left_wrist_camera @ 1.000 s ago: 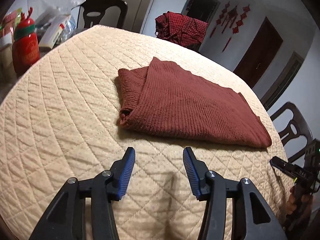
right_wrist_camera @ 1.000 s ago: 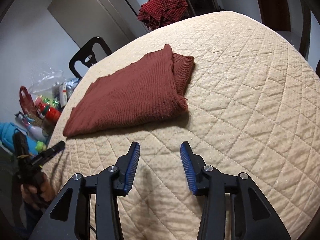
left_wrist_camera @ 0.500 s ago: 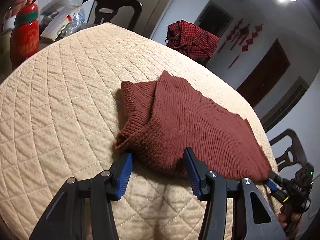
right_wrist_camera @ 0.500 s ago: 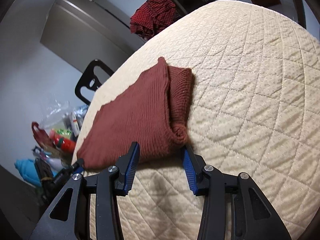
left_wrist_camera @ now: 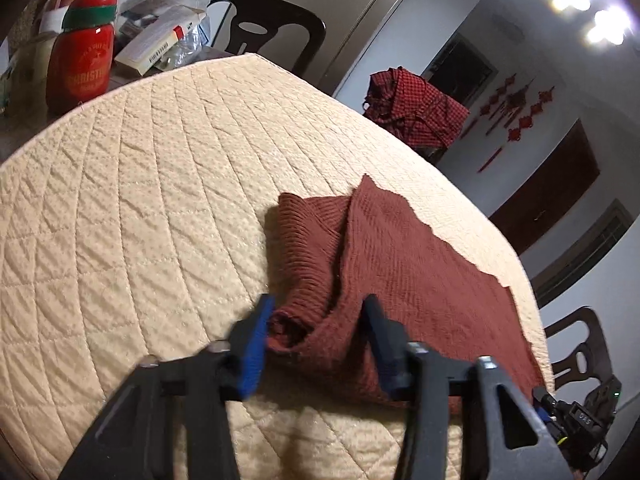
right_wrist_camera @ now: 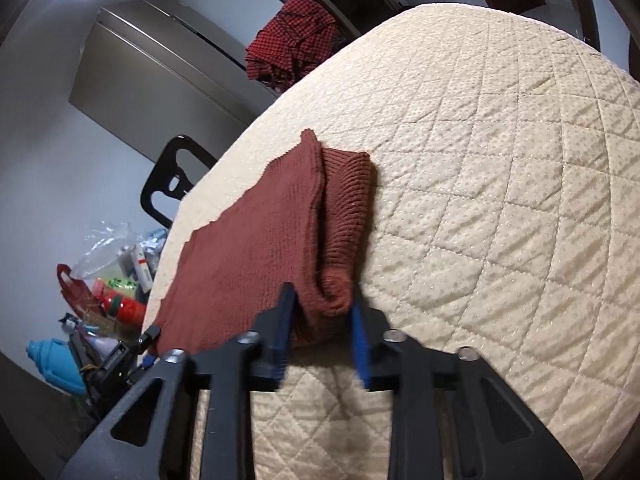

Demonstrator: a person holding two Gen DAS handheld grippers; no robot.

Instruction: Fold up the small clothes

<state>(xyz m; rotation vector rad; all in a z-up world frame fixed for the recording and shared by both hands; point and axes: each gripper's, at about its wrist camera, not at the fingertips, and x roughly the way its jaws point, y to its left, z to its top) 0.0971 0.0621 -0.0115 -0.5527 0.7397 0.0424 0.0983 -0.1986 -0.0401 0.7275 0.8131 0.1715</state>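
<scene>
Right up close, the left gripper (left_wrist_camera: 316,322) straddles a near corner of the rust-red knit garment (left_wrist_camera: 400,264), its blue-padded fingers (left_wrist_camera: 256,340) spread wide with the bunched ribbed edge sitting between them, one pad touching the rolled hem, nothing pinched. Same picture at the opposite corner: the right gripper (right_wrist_camera: 322,316) has its jaws parted either side of the rolled corner of the rust-red knit garment (right_wrist_camera: 260,248), the fabric filling the gap between the pads, and whether they actually squeeze it cannot be told through the blur. The garment lies folded flat on the cream quilted tabletop (left_wrist_camera: 132,208), a long panel laid over a ribbed band that peeks out along one side. In the right wrist view the quilted tabletop (right_wrist_camera: 500,160) runs broad and bare beyond the sweater. Off the table's edge, a red Christmas bottle (left_wrist_camera: 80,64) stands beside a white box (left_wrist_camera: 160,40) and clear plastic bags. Further back, a black chair (left_wrist_camera: 272,36) is pushed against the table, and a red checked cloth (left_wrist_camera: 416,108) is draped over something behind the far rim. On the far wall, red knot decorations (left_wrist_camera: 516,108) hang beside a dark door (left_wrist_camera: 548,184).
</scene>
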